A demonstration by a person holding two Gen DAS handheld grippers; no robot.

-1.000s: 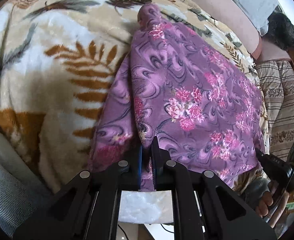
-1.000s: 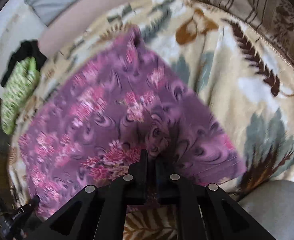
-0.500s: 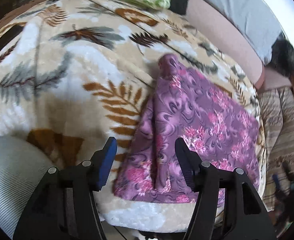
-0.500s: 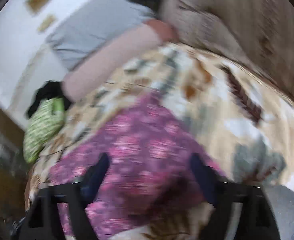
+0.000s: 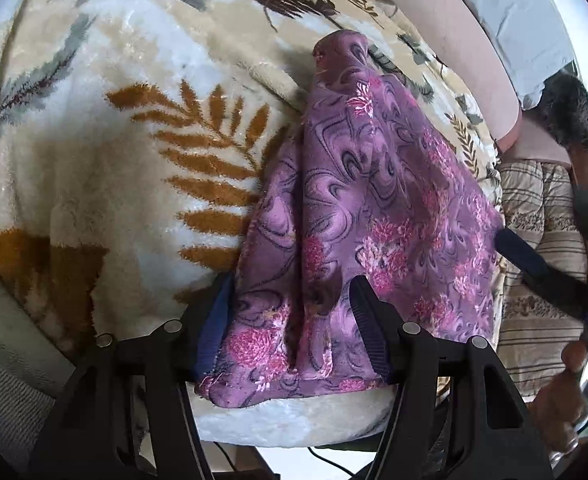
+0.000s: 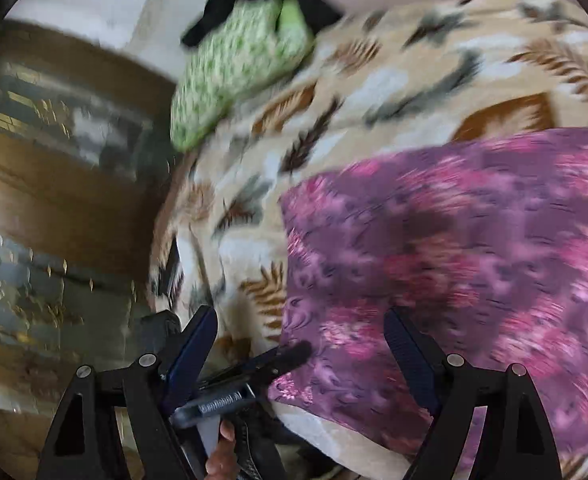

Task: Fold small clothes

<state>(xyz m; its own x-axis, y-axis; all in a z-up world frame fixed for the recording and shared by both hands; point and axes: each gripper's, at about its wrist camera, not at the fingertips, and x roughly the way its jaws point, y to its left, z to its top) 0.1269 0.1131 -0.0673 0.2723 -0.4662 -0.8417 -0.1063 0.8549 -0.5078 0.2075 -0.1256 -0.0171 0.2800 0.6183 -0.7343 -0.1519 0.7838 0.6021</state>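
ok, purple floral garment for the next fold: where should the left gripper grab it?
Probably the near hem of the purple floral garment, coming in low from the bed's front edge. That hem lies flat on the leaf-print blanket, already between the open fingers of the left gripper. The far end is narrow and bunched.

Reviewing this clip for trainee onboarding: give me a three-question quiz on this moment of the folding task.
1. True or false: the left gripper is clamped shut on the purple floral garment.
2. What lies under the garment? A) bare wood B) leaf-print blanket C) tiles
3. Fill in: the right gripper has its jaws ____.

Key: 1 false; 2 B; 3 open.
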